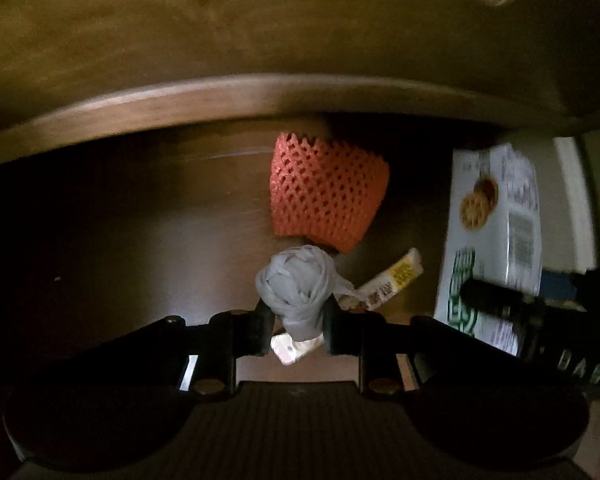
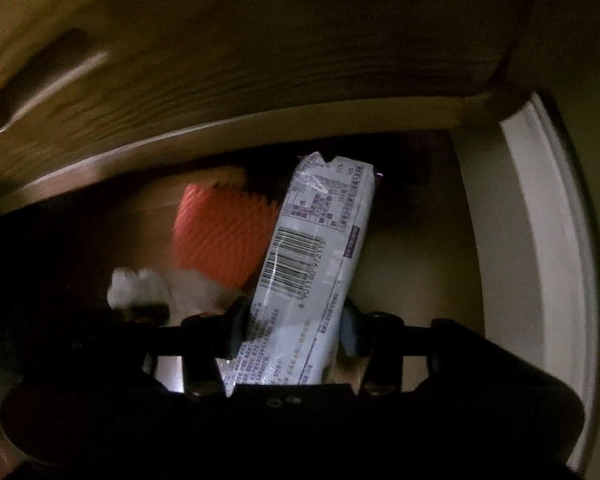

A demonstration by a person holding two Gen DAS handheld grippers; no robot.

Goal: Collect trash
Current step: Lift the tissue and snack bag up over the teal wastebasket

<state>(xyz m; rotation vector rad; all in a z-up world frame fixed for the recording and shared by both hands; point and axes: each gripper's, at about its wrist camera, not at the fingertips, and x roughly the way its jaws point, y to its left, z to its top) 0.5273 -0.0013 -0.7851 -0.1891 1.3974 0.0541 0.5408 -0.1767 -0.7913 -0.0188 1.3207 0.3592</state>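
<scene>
The left tool [image 1: 296,318] is clenching a crumpled grey-white tissue wad [image 1: 296,290], its two pads pressing on either side of the ball and holding it just clear of the dark floor [image 1: 120,240] below. The right tool [image 2: 294,330] is gripping a long white snack wrapper [image 2: 312,268] with a barcode and purple print, the packet standing up between the jaws and leaning toward the wooden cabinet front [image 2: 260,60]; in the left wrist view the same wrapper [image 1: 496,216] is hanging to the right of the tissue wad, showing its green-lettered biscuit face. Judging by this, two pieces of trash are being lifted at once, so the collecting is under way but not finished. Beyond the tissue wad, against the foot of the cabinet, an orange foam fruit net [image 1: 326,194] is lying untouched. Just to the right of the tissue wad a small yellow-and-white wrapper [image 1: 392,278] is also lying on the floor, and directly beneath the wad a pale scrap [image 1: 290,350] is showing, though what it is cannot be made out. No bin or bag is showing in either view, so where the held pieces are meant to go cannot be told. At least the net, the yellow wrapper and the scrap are waiting to be picked up once both tools are freed.
</scene>
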